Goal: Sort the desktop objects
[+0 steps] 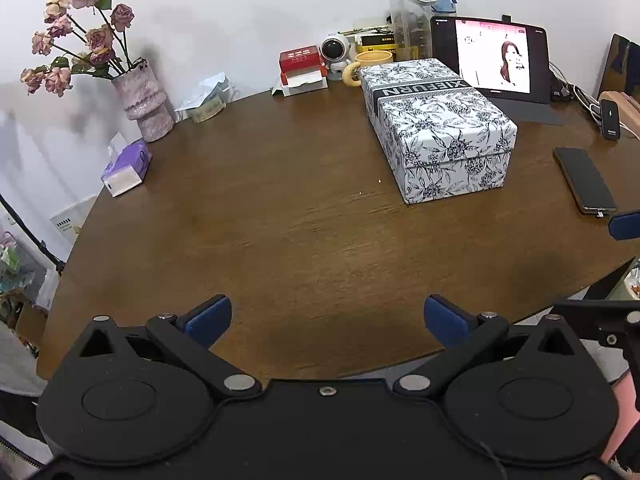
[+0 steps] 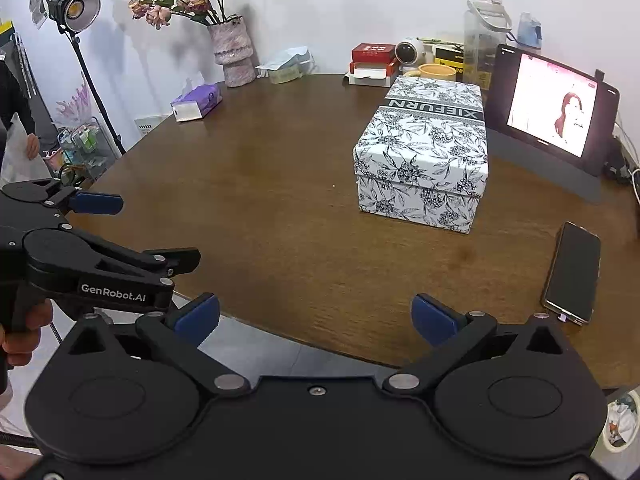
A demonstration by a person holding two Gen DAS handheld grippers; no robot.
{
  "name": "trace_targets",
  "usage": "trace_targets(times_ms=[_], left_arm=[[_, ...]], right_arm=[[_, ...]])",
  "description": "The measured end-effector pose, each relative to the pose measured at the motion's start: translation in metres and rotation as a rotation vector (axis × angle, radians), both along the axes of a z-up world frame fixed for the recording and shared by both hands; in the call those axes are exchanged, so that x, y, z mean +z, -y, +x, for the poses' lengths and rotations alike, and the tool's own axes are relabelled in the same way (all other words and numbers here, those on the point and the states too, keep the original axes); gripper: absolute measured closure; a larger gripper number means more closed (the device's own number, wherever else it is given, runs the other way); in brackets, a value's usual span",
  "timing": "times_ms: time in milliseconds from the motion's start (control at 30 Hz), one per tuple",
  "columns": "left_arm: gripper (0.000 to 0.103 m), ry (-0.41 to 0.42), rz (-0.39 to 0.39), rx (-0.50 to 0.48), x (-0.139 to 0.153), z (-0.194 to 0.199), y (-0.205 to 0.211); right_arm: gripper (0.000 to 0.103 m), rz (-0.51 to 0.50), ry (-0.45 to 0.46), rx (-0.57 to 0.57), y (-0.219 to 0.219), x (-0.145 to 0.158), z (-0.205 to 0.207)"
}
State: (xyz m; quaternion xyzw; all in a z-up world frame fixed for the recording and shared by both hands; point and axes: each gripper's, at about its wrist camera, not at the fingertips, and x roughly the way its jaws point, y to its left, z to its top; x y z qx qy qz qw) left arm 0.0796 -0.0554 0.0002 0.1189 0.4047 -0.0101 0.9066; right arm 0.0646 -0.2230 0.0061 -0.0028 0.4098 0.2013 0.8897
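Box, floral print with a dark band, lid on, sits right of centre on the desk, long side running toward the wall. Phone lies flat, face up, near the box's right side but apart from it, close to the desk's right edge. Tablet stands lit behind the box. Mug just behind the box's far end; red box, small robot figure and bottle line the wall. Tissue pack and vase of roses at far left.

Left tool: released, jaws wide, nothing between them, hovering over the near desk edge. Right tool: likewise spread and empty, at the near edge.

Right view only: lamp on a stand, wire rack on the floor left of the desk, the left tool seen from the side with a hand on its grip. Left view shows just one blue pad of the right tool at its right border.

Broad bare stretch of dark wood from centre to near edge. Desk edge is curved. White wall behind.
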Motion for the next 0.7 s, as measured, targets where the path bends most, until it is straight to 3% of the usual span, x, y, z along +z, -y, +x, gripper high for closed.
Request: trace_targets(times_ms=[700], left_arm=[[0.0,0.024,-0.034,-0.009,0.0051,-0.0042,0.0018]], right_arm=[[0.0,0.001,-0.01,-0.025,0.0043,-0.0045,-0.0041]])
